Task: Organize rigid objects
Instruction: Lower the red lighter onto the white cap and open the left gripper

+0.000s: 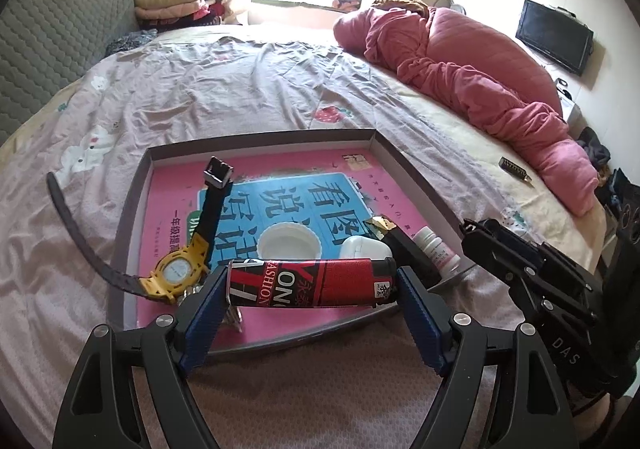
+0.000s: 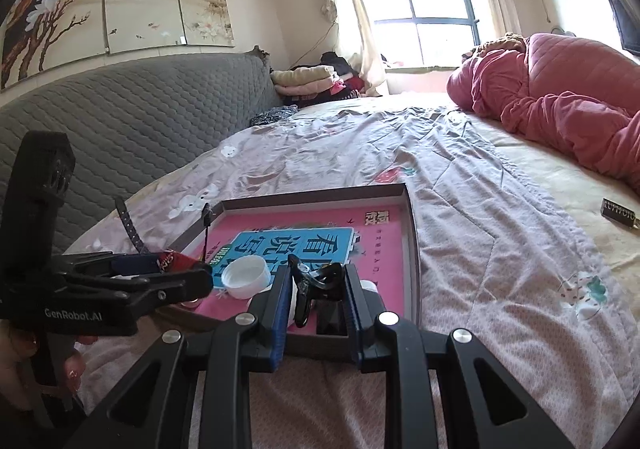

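Lying on the bed [image 1: 240,89], near its front edge: a shallow tray [image 1: 404,165]. Resting flat inside the tray, a booklet [image 1: 320,193]. Sitting on the booklet toward the tray's front: a cap [image 1: 290,245] at the middle, a small bottle [image 1: 436,249] at the front right corner. Draping over the tray's left rim, a watch [image 1: 176,273]. Hanging crosswise above the tray's front edge, a can [image 1: 312,283]. Lying well apart to the right, near the bed's right edge, a small bar [image 1: 516,167], just before a heaped quilt [image 1: 460,61].

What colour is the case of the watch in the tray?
Yellow, with a pale dial; the watch shows best in the left wrist view.
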